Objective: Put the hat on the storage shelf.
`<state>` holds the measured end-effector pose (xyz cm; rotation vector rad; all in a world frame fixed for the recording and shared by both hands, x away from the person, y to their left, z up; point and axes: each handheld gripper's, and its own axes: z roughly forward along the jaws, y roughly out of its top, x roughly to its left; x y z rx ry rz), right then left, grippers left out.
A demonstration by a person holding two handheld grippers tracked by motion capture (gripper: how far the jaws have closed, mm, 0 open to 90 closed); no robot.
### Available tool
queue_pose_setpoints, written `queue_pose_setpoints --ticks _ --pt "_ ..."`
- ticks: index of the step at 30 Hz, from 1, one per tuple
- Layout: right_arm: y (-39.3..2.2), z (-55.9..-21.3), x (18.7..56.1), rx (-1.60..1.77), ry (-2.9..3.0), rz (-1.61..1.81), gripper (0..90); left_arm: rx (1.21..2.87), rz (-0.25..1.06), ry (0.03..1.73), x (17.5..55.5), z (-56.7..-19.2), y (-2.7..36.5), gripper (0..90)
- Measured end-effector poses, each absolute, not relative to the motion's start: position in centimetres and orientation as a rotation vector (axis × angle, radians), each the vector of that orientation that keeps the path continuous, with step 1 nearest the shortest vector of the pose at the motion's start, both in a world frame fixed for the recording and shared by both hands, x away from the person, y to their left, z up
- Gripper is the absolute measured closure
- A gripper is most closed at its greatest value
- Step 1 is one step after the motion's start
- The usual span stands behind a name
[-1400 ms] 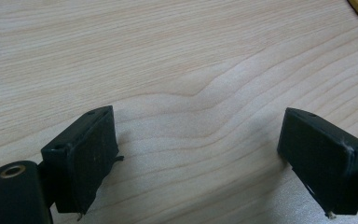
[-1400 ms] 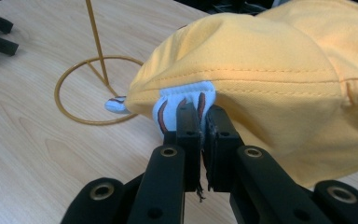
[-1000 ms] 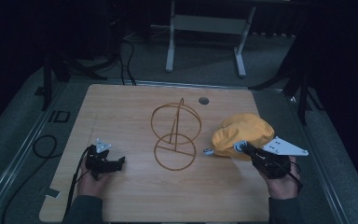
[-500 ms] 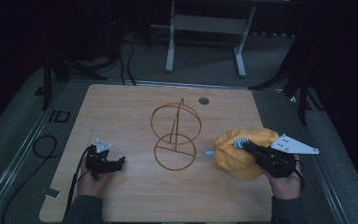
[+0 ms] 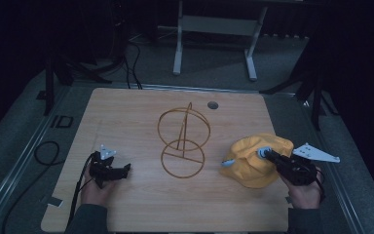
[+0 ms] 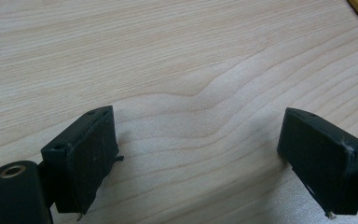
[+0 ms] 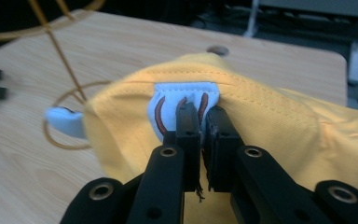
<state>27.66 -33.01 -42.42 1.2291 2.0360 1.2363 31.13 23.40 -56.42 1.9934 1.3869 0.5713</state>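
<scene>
Pinching the yellow cap [image 7: 279,126] in closed jaws, the right gripper [image 7: 204,116] contrasts with the left gripper [image 6: 200,154], jaws wide.

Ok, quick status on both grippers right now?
Left gripper: open, nothing between its jaws, low over the bare table.
Right gripper: closed on the yellow cap, pinching it at the white patch.
</scene>
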Motion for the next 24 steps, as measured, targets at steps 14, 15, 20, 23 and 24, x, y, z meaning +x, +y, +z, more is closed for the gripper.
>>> queue_pose_setpoints --ticks 14,15,20,23,24 --pt "-33.3 -45.4 29.0 1.309 2.134 1.031 72.1 1.991 0.574 1.386 31.1 -56.4 23.4 11.8" --pt "-33.3 -45.3 29.0 1.306 2.137 1.021 70.9 1.991 0.574 1.386 31.1 -56.4 23.4 11.7" --pt "-33.5 -44.2 28.8 1.273 2.14 1.037 64.1 1.991 0.574 1.387 31.1 -56.4 23.4 11.8" --pt "-33.2 -43.5 28.9 1.238 2.171 1.019 61.6 1.993 0.572 1.388 31.1 -56.4 23.4 11.8" --pt "-33.0 -43.3 29.0 1.226 2.179 1.015 61.0 1.993 0.572 1.388 31.1 -56.4 23.4 11.8"
